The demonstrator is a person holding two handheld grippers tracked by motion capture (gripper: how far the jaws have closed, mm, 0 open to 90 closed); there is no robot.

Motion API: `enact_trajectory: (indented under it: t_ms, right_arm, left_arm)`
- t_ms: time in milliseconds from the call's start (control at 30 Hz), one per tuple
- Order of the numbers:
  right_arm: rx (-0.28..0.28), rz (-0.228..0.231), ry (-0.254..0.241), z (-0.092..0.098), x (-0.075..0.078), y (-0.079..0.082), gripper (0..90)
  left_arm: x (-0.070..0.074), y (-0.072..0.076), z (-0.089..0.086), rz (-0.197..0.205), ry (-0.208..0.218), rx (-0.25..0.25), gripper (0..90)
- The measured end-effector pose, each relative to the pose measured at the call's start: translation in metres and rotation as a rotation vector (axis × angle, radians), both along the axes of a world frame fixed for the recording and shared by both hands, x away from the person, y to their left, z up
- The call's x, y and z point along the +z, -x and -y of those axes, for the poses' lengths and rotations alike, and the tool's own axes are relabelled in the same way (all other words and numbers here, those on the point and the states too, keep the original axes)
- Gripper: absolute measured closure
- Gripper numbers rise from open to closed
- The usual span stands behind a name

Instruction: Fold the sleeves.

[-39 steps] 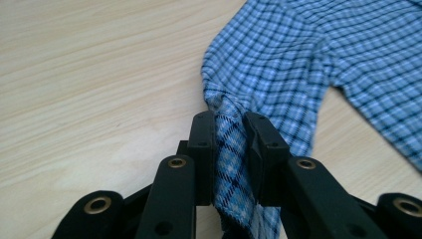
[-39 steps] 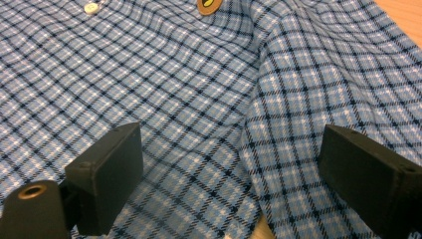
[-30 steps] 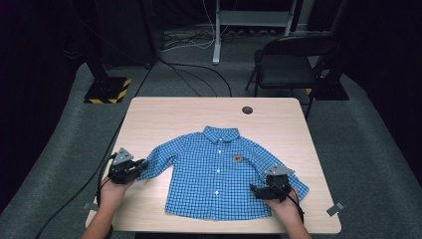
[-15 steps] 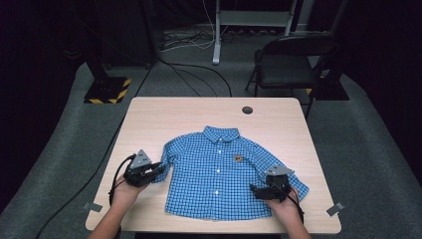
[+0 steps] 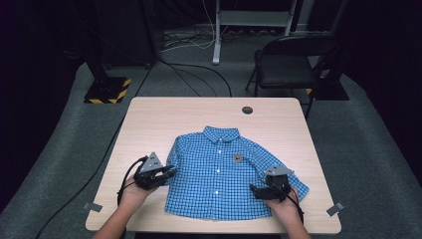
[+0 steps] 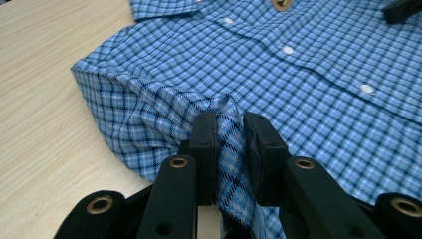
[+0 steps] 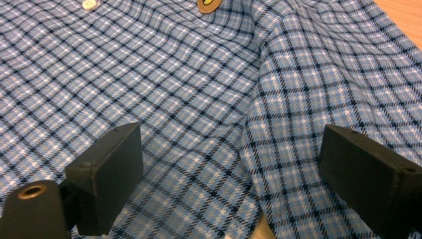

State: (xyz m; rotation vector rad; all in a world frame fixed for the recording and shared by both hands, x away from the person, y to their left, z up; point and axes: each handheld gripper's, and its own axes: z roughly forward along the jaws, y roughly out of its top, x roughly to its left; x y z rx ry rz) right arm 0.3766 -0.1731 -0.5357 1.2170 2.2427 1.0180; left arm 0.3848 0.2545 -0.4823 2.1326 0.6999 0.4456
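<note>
A small blue checked shirt [image 5: 219, 172] lies face up on the wooden table [image 5: 149, 119], collar toward the far side. My left gripper [image 5: 166, 173] is shut on the cuff of the shirt's left sleeve [image 6: 164, 112], which is pulled in against the shirt's body; the pinched cloth stands up between the pads [image 6: 205, 144]. My right gripper [image 5: 255, 190] rests over the shirt's lower right part, near the right sleeve [image 7: 318, 99], jaws wide open above the cloth with nothing between them [image 7: 229, 159].
A dark round hole [image 5: 247, 110] sits near the table's far edge. A black chair [image 5: 288, 64] and a stand base with yellow-black stripes [image 5: 107, 89] are on the floor beyond. Tape strips [image 5: 336, 209] mark the table's near corners.
My left gripper has carried the sleeve cuff to the right, from out at the side up to the shirt's body. The right gripper has stayed put.
</note>
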Motion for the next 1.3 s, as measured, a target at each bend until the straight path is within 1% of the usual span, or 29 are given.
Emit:
enact_trajectory:
  t_ms: [33, 67, 100, 133, 167, 233, 267, 300, 400, 433, 467, 500, 667, 733, 767, 800, 867, 900, 933, 967, 1033, 1067, 1200, 1300]
  right_arm:
    - [-0.001, 0.000, 0.001, 0.000, 0.000, 0.000, 9.5]
    - [0.000, 0.001, 0.003, 0.000, 0.000, 0.000, 9.5]
    - [-0.001, 0.001, 0.003, 0.000, 0.000, 0.000, 9.5]
    - [-0.001, 0.001, 0.004, 0.000, 0.000, 0.000, 9.5]
    - [-0.001, 0.001, 0.003, 0.000, 0.000, 0.000, 9.5]
    - [0.000, 0.001, 0.004, 0.000, 0.000, 0.000, 9.5]
    - [0.000, 0.002, 0.005, 0.000, 0.000, 0.000, 9.5]
    - [0.000, 0.001, 0.004, 0.000, 0.000, 0.000, 9.5]
    - [0.000, 0.000, 0.001, 0.000, 0.000, 0.000, 9.5]
    - [0.000, 0.000, 0.001, 0.000, 0.000, 0.000, 9.5]
    - [0.000, 0.000, 0.000, 0.000, 0.000, 0.000, 9.5]
    - [0.000, 0.000, -0.001, 0.000, 0.000, 0.000, 9.4]
    - [0.000, -0.001, -0.006, 0.001, 0.000, 0.000, 9.5]
    - [0.000, -0.001, -0.006, 0.000, 0.000, 0.000, 9.5]
    - [0.000, -0.001, -0.006, 0.001, 0.000, 0.000, 9.5]
    - [0.001, -0.001, -0.007, 0.001, 0.000, 0.000, 9.5]
    - [0.001, -0.002, -0.008, 0.001, 0.000, 0.000, 9.4]
    - [0.001, -0.002, -0.008, 0.001, 0.000, 0.000, 9.5]
    - [0.001, -0.002, -0.009, 0.001, 0.000, 0.000, 9.4]
    - [0.001, -0.003, -0.011, 0.001, 0.000, 0.000, 9.5]
    - [0.001, -0.004, -0.012, 0.001, 0.000, 0.000, 9.5]
    - [0.001, -0.004, -0.012, 0.001, 0.000, 0.000, 9.5]
    - [0.001, -0.002, -0.010, 0.001, 0.000, 0.000, 9.5]
    - [0.001, -0.002, -0.008, 0.001, 0.000, 0.000, 9.4]
  left_arm:
    - [0.001, 0.001, 0.002, 0.000, -0.002, -0.010, 75.6]
    - [0.002, 0.002, 0.008, 0.001, -0.014, -0.032, 75.6]
    - [0.002, 0.003, 0.010, 0.000, -0.021, -0.043, 75.5]
    - [0.002, 0.003, 0.010, 0.000, -0.021, -0.043, 75.5]
    - [0.002, 0.004, 0.016, -0.010, -0.032, -0.066, 75.5]
    - [0.002, 0.004, 0.022, -0.012, -0.047, -0.084, 75.4]
    - [0.002, 0.004, 0.022, -0.012, -0.047, -0.084, 75.4]
    - [0.004, 0.003, 0.029, -0.014, -0.053, -0.100, 75.4]
    - [0.004, 0.001, 0.035, -0.018, -0.061, -0.113, 75.2]
    - [0.003, 0.000, 0.040, -0.021, -0.068, -0.124, 75.1]
    - [0.003, 0.000, 0.040, -0.021, -0.068, -0.124, 75.1]
    - [0.001, 0.000, 0.046, -0.027, -0.071, -0.134, 75.0]
    - [-0.005, -0.002, 0.057, -0.046, -0.065, -0.151, 75.0]
    - [-0.011, -0.002, 0.067, -0.056, -0.086, -0.172, 75.0]
    - [-0.011, -0.002, 0.067, -0.056, -0.086, -0.172, 74.9]
    - [-0.018, -0.003, 0.073, -0.065, -0.103, -0.182, 74.9]
    - [-0.020, -0.003, 0.075, -0.068, -0.105, -0.186, 74.6]
    - [-0.024, -0.002, 0.077, -0.075, -0.097, -0.189, 74.3]
    - [-0.024, -0.002, 0.077, -0.075, -0.097, -0.189, 73.8]
    - [-0.025, -0.002, 0.078, -0.077, -0.092, -0.189, 73.1]
    - [-0.026, -0.002, 0.079, -0.077, -0.096, -0.190, 71.2]
    - [-0.028, -0.001, 0.080, -0.086, -0.095, -0.190, 70.0]
    - [-0.037, 0.001, 0.084, -0.104, -0.107, -0.194, 60.0]
    - [-0.040, 0.003, 0.087, -0.107, -0.116, -0.198, 53.3]
